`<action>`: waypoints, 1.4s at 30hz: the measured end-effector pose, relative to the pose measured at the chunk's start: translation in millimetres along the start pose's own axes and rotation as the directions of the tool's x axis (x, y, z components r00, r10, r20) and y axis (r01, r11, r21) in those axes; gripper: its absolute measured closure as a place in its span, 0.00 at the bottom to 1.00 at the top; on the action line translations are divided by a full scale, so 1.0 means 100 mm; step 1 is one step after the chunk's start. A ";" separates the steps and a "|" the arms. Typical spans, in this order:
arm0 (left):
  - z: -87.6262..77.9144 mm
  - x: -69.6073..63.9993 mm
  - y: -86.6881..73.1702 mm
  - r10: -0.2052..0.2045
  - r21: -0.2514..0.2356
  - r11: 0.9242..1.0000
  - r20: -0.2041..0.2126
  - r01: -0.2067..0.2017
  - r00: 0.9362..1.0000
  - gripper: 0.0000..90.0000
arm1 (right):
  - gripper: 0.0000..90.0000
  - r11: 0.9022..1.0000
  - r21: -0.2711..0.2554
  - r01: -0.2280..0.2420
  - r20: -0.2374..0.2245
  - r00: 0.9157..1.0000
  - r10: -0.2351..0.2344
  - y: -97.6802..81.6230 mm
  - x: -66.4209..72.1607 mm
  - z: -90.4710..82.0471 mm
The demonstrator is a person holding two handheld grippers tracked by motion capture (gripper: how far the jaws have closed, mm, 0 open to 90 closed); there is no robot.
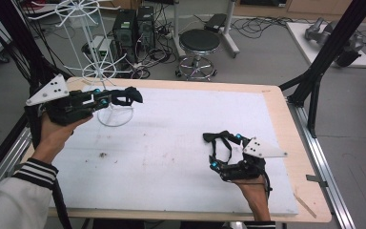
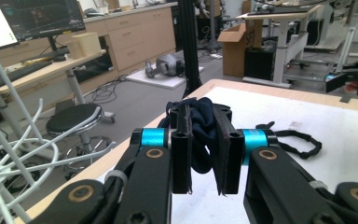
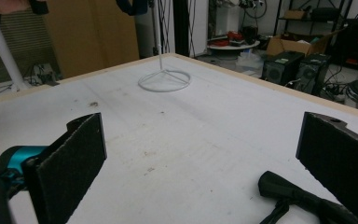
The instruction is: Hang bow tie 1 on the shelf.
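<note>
Two tongs are working over one white-topped surface (image 1: 171, 143). The left tongs (image 1: 132, 97) are hovering raised at the far left, near the surface's back edge, with the jaws drawn narrow and clamping one bundle of dark navy cloth (image 2: 200, 126); seen along the left gripper view, the cloth is bulging out above and between the pads. It is probably a sock or a small garment, though the folds are too bunched to be sure.

One white wire rack (image 1: 83, 43) is standing just behind and beside the left tongs, its round base ring (image 3: 164, 80) resting on the surface near the back left corner.

The right tongs (image 1: 219, 143) are sitting low on the right side of the surface, well apart from the left ones, jaws spread wide with nothing between the pads. One black strap-like item (image 3: 298, 198) is lying on the surface by the right-hand pad in the right gripper view; the same looped strap (image 2: 298, 142) is showing beyond the left tongs.

One round stool (image 1: 199, 43) is standing on the floor behind the surface, with two computer towers (image 1: 134, 26) beside it.
</note>
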State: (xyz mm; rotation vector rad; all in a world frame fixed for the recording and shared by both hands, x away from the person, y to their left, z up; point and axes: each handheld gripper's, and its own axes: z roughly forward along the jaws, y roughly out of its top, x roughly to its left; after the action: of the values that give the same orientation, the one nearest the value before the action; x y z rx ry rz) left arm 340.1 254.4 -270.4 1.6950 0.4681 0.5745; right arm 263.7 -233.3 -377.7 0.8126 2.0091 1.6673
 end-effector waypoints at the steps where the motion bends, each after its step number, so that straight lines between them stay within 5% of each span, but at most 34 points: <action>1: 0.00 0.01 0.00 0.000 0.000 1.000 -0.006 0.000 1.000 0.88 | 0.01 1.000 -0.006 0.001 0.001 1.000 -0.001 -0.01 0.00 -0.01; 16: 0.07 0.16 0.02 -0.025 0.010 1.000 -0.084 0.026 0.996 0.88 | 0.01 0.997 -0.071 -0.025 0.023 0.999 0.027 -0.11 -0.02 -0.11; 27: 0.12 0.26 -0.02 -0.046 0.029 0.998 -0.149 0.051 0.988 0.88 | 0.01 0.994 -0.107 -0.031 0.041 0.999 0.035 -0.17 -0.07 -0.12; 42: 0.10 0.31 -0.06 -0.081 0.040 0.995 -0.218 0.092 0.973 0.87 | 0.01 0.995 -0.092 -0.030 0.048 0.998 0.035 -0.18 -0.06 -0.08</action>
State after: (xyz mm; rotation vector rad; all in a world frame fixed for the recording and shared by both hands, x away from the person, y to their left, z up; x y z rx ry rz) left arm 370.5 266.0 -274.6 1.6581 0.7145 0.6914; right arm 260.2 -245.2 -394.5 0.8499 1.8817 1.7267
